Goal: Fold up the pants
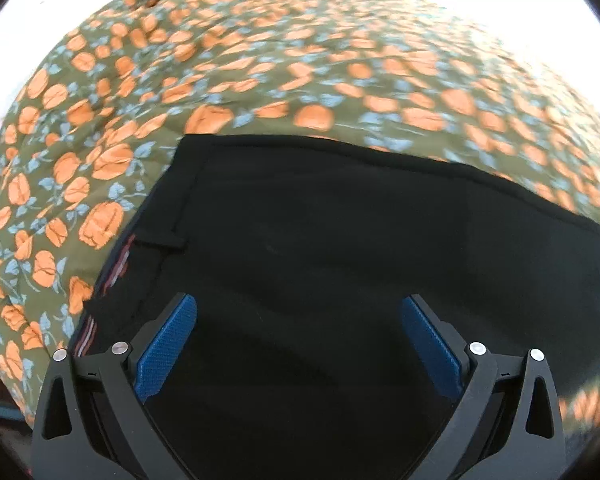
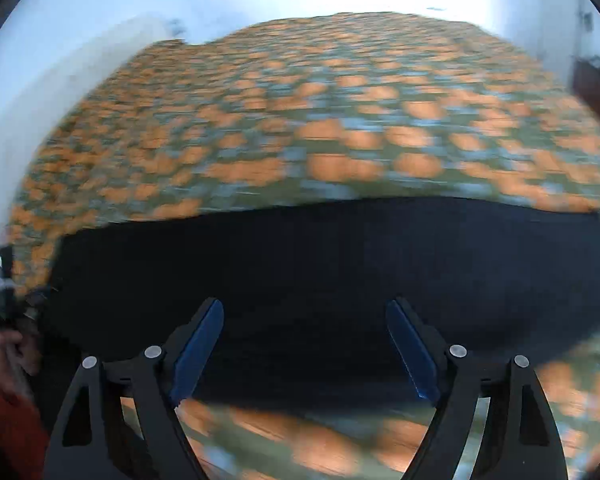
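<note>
Surface: olive bedspread with orange flowers (image 1: 260,80), my work area.
Pants: black fabric pants (image 1: 340,240) lie flat on it, seemingly folded lengthwise already; right view blurred.
Left gripper (image 1: 299,305): jaws apart, empty.
Right gripper (image 2: 305,309): jaws apart, empty.
Left: crosswise folds, I judge.

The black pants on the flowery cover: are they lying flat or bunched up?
Flat. The black pants lie spread smooth on the flowered cover, with straight edges and no visible heaps. How many layers they are folded into cannot be told.
</note>
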